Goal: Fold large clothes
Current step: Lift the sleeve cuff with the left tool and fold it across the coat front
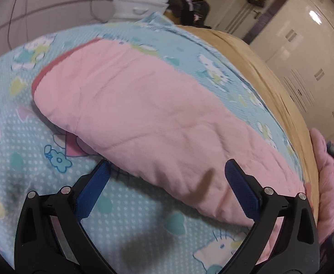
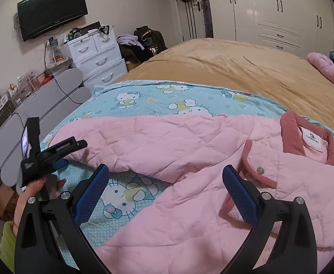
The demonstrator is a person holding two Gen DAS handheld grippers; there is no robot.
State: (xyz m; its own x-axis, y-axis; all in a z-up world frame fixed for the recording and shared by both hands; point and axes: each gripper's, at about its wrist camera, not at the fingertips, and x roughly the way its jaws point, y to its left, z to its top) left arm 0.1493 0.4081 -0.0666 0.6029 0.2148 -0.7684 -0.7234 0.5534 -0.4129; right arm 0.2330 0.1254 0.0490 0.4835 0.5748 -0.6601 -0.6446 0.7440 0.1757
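Observation:
A large pink quilted garment (image 2: 189, 159) with a darker pink collar (image 2: 290, 132) and a white label lies spread on a blue cartoon-print blanket (image 2: 144, 98). Its long sleeve (image 1: 144, 118) stretches across the left wrist view. My left gripper (image 1: 167, 171) is open, just above the near edge of the sleeve, holding nothing. It also shows in the right wrist view (image 2: 59, 157), at the sleeve's end. My right gripper (image 2: 165, 173) is open over the garment's body, near a snap button (image 2: 259, 170), holding nothing.
The blanket lies on a bed with a tan cover (image 2: 235, 68). More pink bedding (image 2: 329, 68) is piled at the far right. White drawers (image 2: 98, 54), a grey sideboard (image 2: 41, 105) and a wall television (image 2: 52, 6) stand to the left; wardrobes (image 2: 269, 11) are behind.

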